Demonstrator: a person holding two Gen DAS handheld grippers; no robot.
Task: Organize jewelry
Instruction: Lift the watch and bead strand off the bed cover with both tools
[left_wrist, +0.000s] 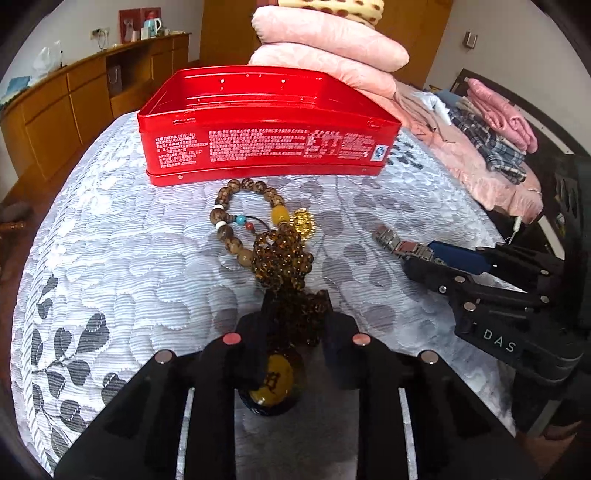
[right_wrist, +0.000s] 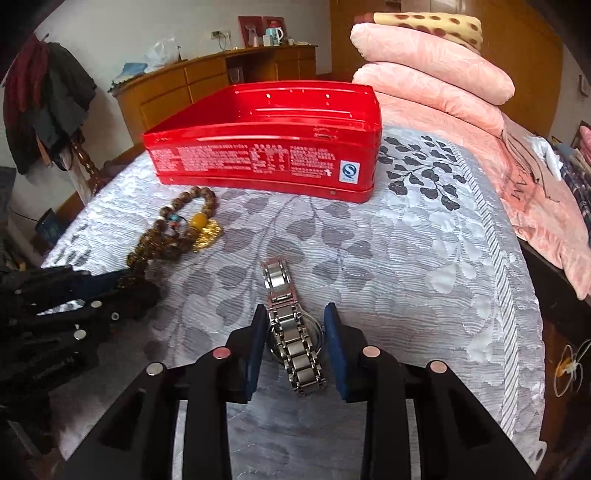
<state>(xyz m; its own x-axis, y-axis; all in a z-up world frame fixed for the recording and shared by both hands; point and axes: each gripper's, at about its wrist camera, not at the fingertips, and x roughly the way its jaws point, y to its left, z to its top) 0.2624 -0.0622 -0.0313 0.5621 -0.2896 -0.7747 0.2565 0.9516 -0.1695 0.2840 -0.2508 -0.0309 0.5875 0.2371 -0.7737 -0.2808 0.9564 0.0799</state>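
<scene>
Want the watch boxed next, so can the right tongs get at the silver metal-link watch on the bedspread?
Probably yes: the right tongs already straddle the silver metal-link watch, with nothing lying over it.

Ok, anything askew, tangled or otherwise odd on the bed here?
The dark amber bead strand lies heaped over the larger brown bead bracelet and the gold charm, so they overlap in one pile. The red tin sits open and looks empty. The steel watch lies apart, nothing damaged.
</scene>
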